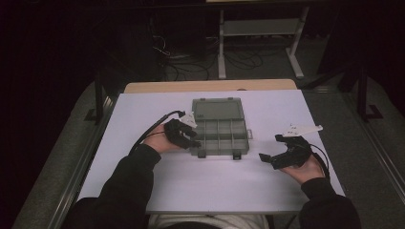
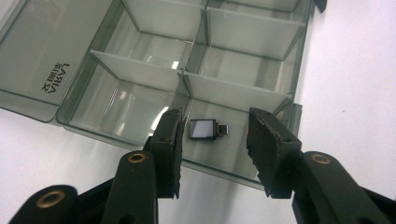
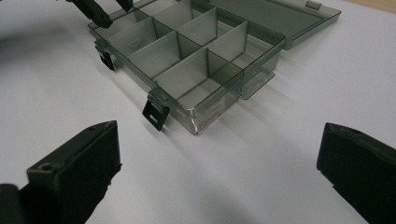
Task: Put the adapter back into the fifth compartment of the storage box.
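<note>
A smoky clear compartment box point(image 1: 241, 143) lies open mid-table, its lid point(image 1: 217, 109) folded flat behind it. A small silver-and-black adapter point(image 2: 205, 129) lies on the floor of the box's near-left corner compartment. My left gripper point(image 1: 195, 140) hovers at that corner. In the left gripper view, the left gripper point(image 2: 217, 140) has its jaws apart on either side of the adapter, with no pad touching it. My right gripper point(image 1: 271, 149) stands wide open over bare table to the right of the box. Nothing sits between its jaws in the right gripper view point(image 3: 219, 163).
The box's other compartments point(image 3: 187, 70) look empty. Two black latches point(image 3: 156, 112) hang from its front wall. The white tabletop point(image 1: 215, 181) spreads around the box. Beyond the far edge are a wooden strip point(image 1: 210, 86) and dark floor with cables.
</note>
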Available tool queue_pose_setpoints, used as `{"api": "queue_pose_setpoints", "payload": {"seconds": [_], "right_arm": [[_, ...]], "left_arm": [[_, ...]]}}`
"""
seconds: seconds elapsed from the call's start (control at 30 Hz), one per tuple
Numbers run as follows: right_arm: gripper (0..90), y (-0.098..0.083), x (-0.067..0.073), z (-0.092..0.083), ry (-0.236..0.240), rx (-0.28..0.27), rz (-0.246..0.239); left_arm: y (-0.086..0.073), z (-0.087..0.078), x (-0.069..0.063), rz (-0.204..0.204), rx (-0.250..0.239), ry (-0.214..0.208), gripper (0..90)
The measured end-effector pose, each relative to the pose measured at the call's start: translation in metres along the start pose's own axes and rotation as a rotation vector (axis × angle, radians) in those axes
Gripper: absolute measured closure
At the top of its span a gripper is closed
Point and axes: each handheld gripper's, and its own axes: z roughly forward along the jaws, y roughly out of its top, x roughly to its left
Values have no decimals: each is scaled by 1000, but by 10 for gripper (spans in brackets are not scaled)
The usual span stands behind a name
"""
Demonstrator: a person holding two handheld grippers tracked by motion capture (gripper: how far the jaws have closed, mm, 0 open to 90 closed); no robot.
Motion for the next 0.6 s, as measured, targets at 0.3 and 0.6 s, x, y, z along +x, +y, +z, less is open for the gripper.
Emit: {"api": "queue_pose_setpoints", "payload": {"seconds": [0.3, 0.6], "right_arm": [[0, 0, 0, -1, -1, -2, 0], [0, 0, 1, -2, -4, -7, -1]], "left_arm": [[-4, -14, 2, -42, -95, -45, 316], [-8, -22, 1, -67, -139, -53, 63]]}}
